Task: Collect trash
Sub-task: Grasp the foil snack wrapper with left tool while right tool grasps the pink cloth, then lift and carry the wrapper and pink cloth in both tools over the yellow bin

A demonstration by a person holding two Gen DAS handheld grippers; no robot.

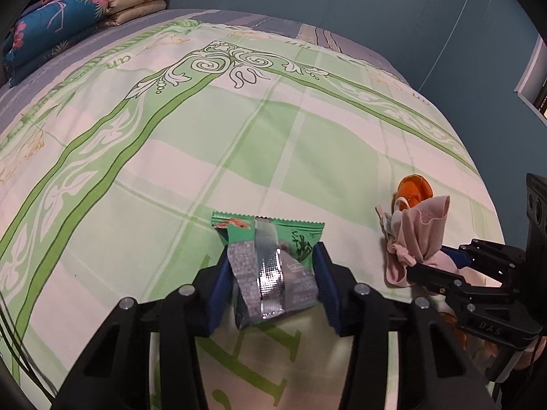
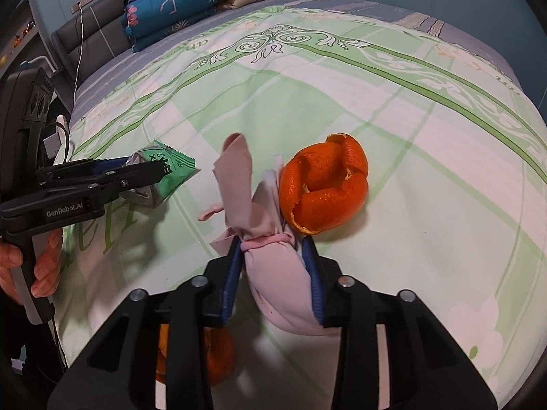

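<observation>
Both views were fisheye, each mounted just behind its own tongs and tilted down steeply, close over the bed (image 1: pixel 273 119). The left wrist view faced up the bed toward the folded quilts (image 1: pixel 68 24), with the right tongs (image 1: pixel 434 264) at its right edge. The right wrist view faced likewise, showing the left tongs (image 2: pixel 150 167) at its left. Both shared the green sheet and quilts.

Green wrapper (image 1: pixel 270 239) with silver inside; pale pink mask (image 2: pixel 270 239); bright orange peel (image 2: pixel 324 184); bedsheet (image 1: pixel 239 136) checked in light green and white with scrollwork; blue floral quilt (image 1: pixel 51 27).
</observation>
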